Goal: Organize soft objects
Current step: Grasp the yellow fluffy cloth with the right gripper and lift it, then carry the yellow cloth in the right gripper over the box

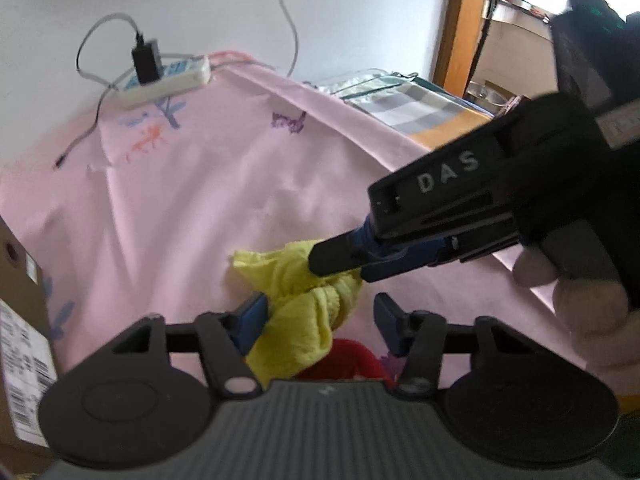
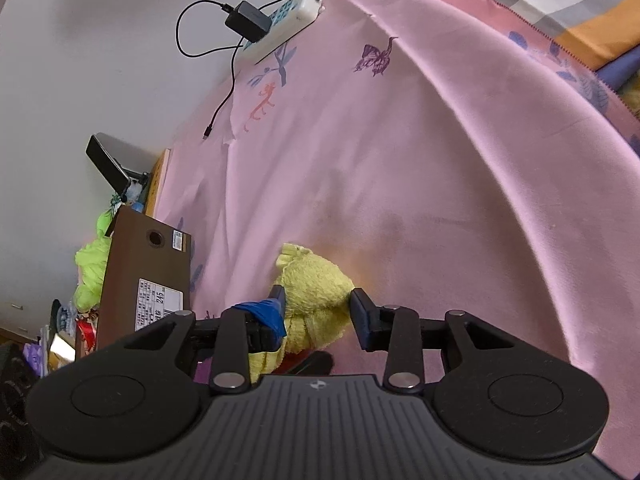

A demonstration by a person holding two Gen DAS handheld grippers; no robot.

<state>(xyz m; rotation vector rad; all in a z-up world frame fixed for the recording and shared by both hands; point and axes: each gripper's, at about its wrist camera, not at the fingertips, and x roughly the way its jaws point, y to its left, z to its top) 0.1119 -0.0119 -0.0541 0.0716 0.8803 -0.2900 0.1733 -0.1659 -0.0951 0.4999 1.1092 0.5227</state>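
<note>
On pink sheet (image 2: 400, 168): both tongs, left (image 1: 320, 316) and right (image 2: 318, 312), spread, flanking yellow cloth (image 2: 316, 292); contact unclear.

Both wrist cameras look forward along their fingers, close over the pink sheet (image 1: 192, 200), sharing the yellow cloth (image 2: 316, 292) and power strip (image 1: 168, 82).
</note>
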